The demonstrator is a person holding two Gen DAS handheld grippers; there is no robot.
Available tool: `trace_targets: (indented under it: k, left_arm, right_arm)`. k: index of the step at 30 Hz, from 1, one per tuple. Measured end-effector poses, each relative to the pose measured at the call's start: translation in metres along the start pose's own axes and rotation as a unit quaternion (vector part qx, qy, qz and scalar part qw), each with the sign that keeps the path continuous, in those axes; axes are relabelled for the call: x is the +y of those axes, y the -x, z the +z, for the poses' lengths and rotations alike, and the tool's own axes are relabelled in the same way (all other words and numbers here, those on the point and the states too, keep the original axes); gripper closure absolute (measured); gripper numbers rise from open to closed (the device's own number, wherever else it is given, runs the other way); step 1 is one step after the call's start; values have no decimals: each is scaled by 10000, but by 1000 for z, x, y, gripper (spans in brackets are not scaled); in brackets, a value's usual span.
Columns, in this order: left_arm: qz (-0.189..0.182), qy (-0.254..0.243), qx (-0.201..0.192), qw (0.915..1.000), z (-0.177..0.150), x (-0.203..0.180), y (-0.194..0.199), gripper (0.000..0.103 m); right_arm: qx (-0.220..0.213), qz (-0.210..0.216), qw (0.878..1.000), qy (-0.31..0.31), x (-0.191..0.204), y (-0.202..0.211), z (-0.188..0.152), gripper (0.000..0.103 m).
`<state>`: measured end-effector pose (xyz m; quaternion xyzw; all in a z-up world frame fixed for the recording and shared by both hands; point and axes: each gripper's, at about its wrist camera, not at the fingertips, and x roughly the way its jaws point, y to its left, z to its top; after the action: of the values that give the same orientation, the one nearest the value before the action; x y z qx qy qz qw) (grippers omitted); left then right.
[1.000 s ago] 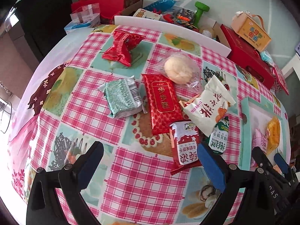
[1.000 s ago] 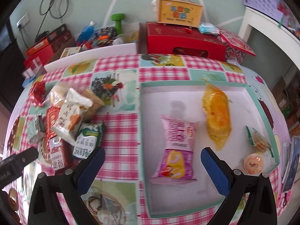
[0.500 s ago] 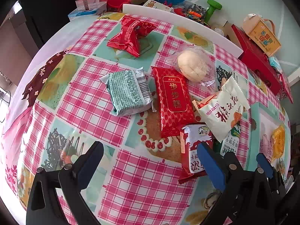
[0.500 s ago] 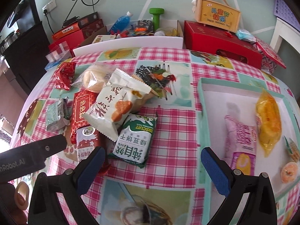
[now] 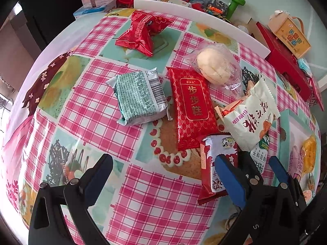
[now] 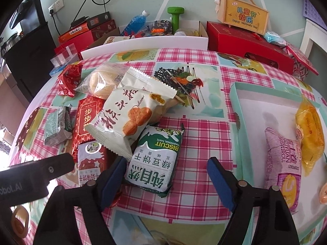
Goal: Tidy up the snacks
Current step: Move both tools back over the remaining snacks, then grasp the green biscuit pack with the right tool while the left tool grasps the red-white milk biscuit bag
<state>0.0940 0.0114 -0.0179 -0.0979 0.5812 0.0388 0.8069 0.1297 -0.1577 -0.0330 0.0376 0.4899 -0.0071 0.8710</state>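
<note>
While several packets already lay in the tray (image 6: pixel 237 94) at right, the right gripper (image 6: pixel 166 168), jaws closing, straddled the green biscuit pack (image 6: pixel 155 159); left gripper (image 5: pixel 163 175) gaped empty, pile remaining.

the green biscuit packet (image 6: pixel 154 159) reads "biscuit traditional taste". the flat red packet (image 5: pixel 191 106) carries "步步糕". the wooden gift box (image 6: pixel 244 16) reads "儿童节快乐, happy children's day". the purple roll packet (image 6: pixel 283 163) shows "swiss roll".
</note>
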Motion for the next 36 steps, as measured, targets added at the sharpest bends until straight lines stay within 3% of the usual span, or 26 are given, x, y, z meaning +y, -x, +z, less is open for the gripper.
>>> trace_targets:
  k: [6,11,23,33,36]
  left_arm:
    - [-17,-14,8,10000,0,0,0,3]
    - [-94,-83,-1,9999,0,-5,1,3]
    - [-358,-406,87,9985,-2,-36,0,3]
    - [-100,-684,124,9975,-5,-58,-14,3]
    - [-11,-759,66,9971,-4,-62,-16,11]
  right_arm:
    - [-11,82,10000,31,4,1,1,48]
    - [19,107,9999,4,3,3,1,59]
    - [317,-215,9992,-129,-9,9,-5,59]
    - [675,-415,9961,-389,-30,26,-27,59]
    - [739,-368,9959,-378,-31,29,-30,59]
